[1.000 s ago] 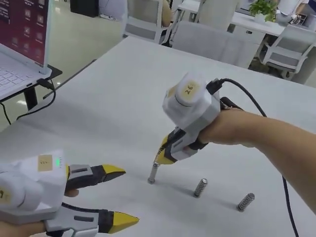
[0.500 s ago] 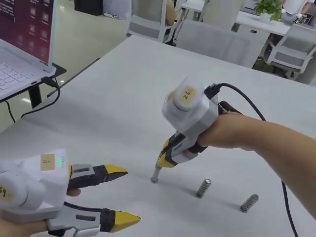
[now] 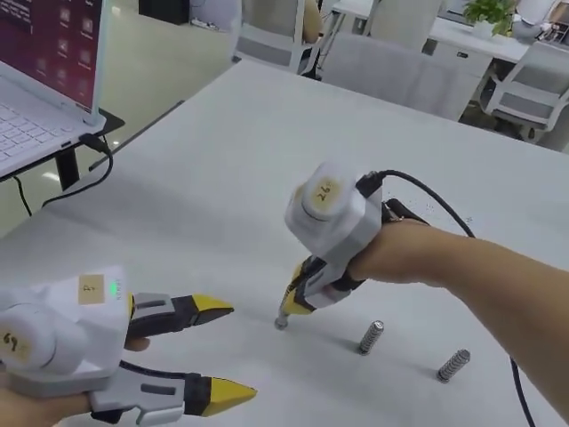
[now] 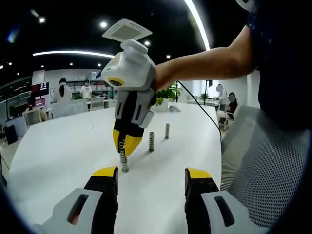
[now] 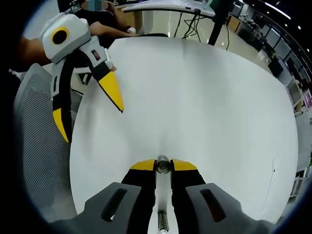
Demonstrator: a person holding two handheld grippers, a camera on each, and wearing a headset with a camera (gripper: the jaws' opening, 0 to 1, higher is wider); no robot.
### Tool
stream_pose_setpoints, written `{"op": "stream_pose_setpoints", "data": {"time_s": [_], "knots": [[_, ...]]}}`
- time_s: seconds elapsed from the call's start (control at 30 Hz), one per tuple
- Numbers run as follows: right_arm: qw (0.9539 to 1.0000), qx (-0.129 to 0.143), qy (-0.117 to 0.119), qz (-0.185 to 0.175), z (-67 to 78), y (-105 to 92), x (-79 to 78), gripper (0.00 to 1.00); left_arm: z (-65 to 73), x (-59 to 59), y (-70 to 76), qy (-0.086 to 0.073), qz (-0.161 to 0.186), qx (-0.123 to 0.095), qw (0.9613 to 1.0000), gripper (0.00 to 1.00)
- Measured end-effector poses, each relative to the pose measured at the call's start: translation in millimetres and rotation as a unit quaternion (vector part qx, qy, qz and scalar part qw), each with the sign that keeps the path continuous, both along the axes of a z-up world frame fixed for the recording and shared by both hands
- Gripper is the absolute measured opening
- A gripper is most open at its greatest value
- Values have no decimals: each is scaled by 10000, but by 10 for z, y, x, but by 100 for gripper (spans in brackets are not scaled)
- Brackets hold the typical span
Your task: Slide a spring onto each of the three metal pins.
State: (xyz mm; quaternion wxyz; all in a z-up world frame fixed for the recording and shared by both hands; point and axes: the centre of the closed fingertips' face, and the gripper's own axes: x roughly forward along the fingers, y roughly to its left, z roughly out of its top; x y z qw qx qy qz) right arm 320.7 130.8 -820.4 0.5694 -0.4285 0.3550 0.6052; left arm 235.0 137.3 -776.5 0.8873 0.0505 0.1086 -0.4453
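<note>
1. Right gripper (image 3: 293, 307) fingers (image 5: 143, 165) are clenching the spring (image 5: 163, 165), aligning it on the last bare pin (image 3: 282, 320).
2. Left gripper (image 3: 242, 349) is hovering released, empty, giving room.
3. Second pin (image 3: 371, 336) and third pin (image 3: 453, 365) are wearing springs already.

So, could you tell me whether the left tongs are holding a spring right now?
No, the left tongs stand open with nothing between them, while the right tongs grip the spring.

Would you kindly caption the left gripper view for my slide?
The white-and-yellow right gripper grips a coiled metal spring on the nearest upright metal pin, beyond the open left gripper.
</note>
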Motion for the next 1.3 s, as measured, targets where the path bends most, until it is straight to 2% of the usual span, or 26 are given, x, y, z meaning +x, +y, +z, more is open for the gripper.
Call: {"op": "stream_pose_setpoints", "data": {"time_s": [0.73, 1.13, 1.3], "knots": [[9999, -88, 91, -76, -208, -15, -43, 9, -12, 22, -15, 22, -34, 28, 10000, 49], [9997, -77, 143, -172, -235, -38, -35, 10, -15, 35, -9, 23, -34, 33, 10000, 49], [9996, -24, 154, -254, -218, -80, -30, 13, -12, 28, -17, 36, -38, 42, 10000, 50]]}}
